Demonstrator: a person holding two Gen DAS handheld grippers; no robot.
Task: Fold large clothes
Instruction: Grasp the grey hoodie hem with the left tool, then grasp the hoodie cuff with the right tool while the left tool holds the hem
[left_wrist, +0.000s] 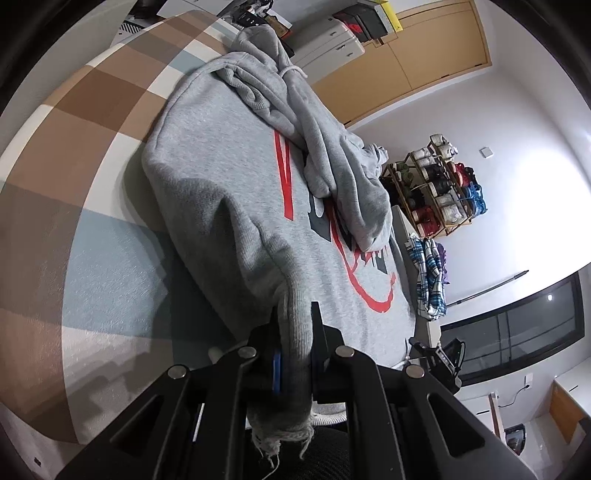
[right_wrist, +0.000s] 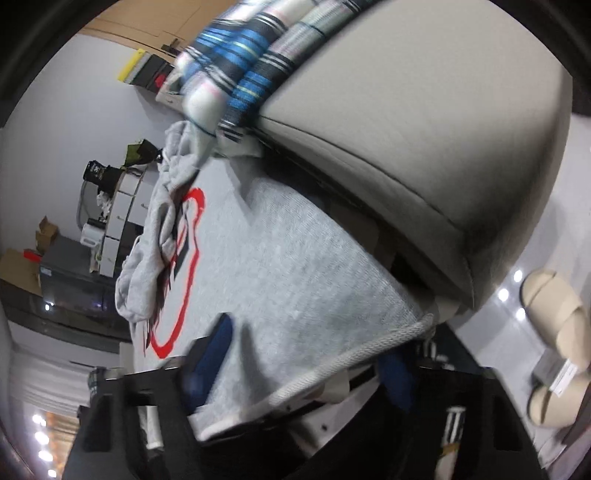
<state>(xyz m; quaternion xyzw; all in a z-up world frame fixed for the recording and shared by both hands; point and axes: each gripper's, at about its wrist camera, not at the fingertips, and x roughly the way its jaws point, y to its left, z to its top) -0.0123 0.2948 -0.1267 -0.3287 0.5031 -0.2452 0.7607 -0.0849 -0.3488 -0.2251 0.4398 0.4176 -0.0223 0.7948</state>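
Observation:
A grey hoodie (left_wrist: 236, 177) with a red and black print lies on a checked blanket (left_wrist: 92, 140). One sleeve (left_wrist: 325, 140) is folded across its front. My left gripper (left_wrist: 295, 332) is shut on the ribbed hem corner (left_wrist: 295, 354) of the hoodie and lifts it off the blanket. In the right wrist view the hoodie (right_wrist: 295, 266) fills the middle. My right gripper (right_wrist: 310, 354) is open, with the hoodie's corded hem edge (right_wrist: 354, 358) lying between its blue-padded fingers (right_wrist: 218, 339).
A beige padded headboard or cushion (right_wrist: 424, 129) stands close above the right gripper, with a blue plaid cloth (right_wrist: 243, 55) draped on it. A rack of yarn spools (left_wrist: 439, 184), wooden cabinets (left_wrist: 424, 48) and beige slippers (right_wrist: 554, 325) are around the bed.

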